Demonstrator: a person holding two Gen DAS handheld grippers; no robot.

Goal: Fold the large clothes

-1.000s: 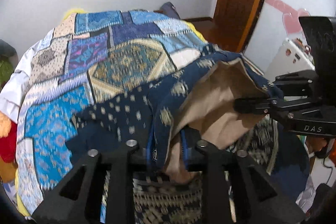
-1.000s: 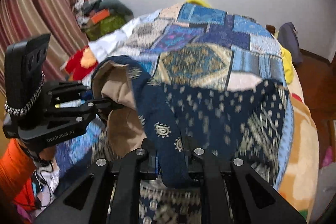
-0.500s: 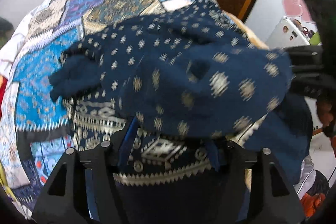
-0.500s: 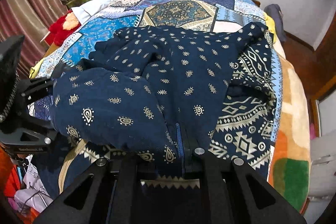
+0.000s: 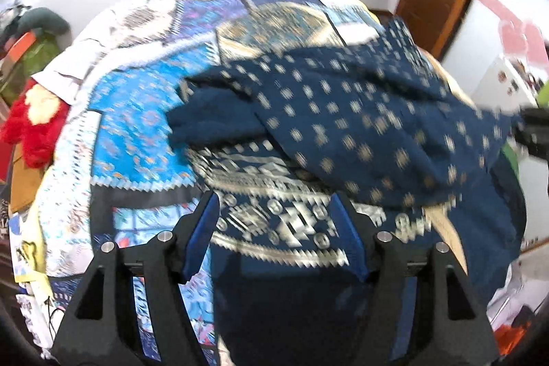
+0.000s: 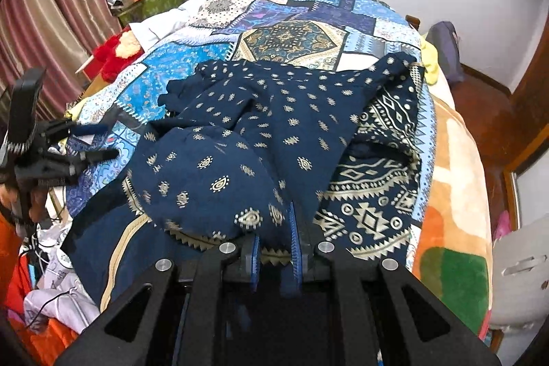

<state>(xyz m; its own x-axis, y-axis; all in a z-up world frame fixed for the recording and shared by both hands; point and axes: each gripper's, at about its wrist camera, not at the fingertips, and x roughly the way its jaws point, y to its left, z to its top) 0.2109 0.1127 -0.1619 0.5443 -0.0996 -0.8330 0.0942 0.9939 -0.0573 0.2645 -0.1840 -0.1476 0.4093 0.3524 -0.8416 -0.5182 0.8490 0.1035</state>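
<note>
The bed (image 6: 456, 160), under a patchwork quilt (image 6: 291, 33) of blue panels, fills most of both views and carries the work. On its near half lies the navy garment (image 6: 274, 126), dotted with small pale motifs, its upper layer turned over onto a border panel of pale geometric bands (image 6: 370, 194); the near edge hangs off the bed toward me. At the far left sit a red plush toy (image 6: 113, 57) and a heap of belongings against the curtain.

My left gripper (image 5: 274, 228) hovers over the banded border with its jaws spread wide and nothing between them. My right gripper (image 6: 274, 246) has its jaws nearly together, pinching a fold of the dotted cloth at the near edge.

Handling, as I judge it: the cloth is thin, light and limp, so it will sag and billow rather than keep a crease, and loose layers may slide over one another. The best holds are at hems and corners, where doubled fabric gives the jaws more to bite; I would take the border edge with my left, level with my right, so the next fold falls square.
</note>
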